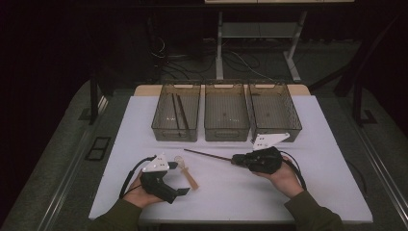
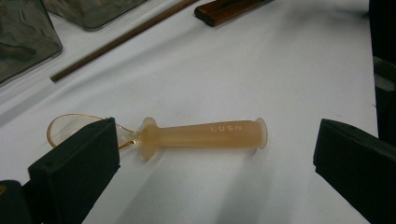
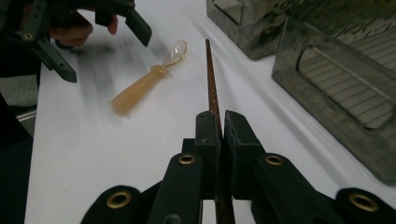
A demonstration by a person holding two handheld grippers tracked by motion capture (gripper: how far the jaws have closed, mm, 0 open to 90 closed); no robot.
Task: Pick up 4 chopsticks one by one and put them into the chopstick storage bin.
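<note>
A translucent orange spoon (image 1: 186, 174) with a clear bowl lies flat on the white table (image 1: 231, 192). My left gripper (image 1: 179, 178) stands open around it, and the spoon's handle (image 2: 205, 134) rests between the two black fingers (image 2: 77, 161) without touching them. To the right, my right gripper (image 1: 234, 159) is shut on the thick end of a long brown chopstick (image 1: 207, 154), which points left just above the table. In the right gripper view, the chopstick (image 3: 211, 79) runs out from the closed jaws of the right gripper (image 3: 220, 119) toward the spoon (image 3: 140, 88) and the left gripper (image 3: 100, 46).
Three clear grey bins stand in a row at the back of the table: left (image 1: 163, 120), middle (image 1: 226, 115), right (image 1: 274, 113). The left bin holds two dark sticks (image 1: 178, 113). Beyond the table, a desk frame (image 1: 255, 38) and cables sit in the dark.
</note>
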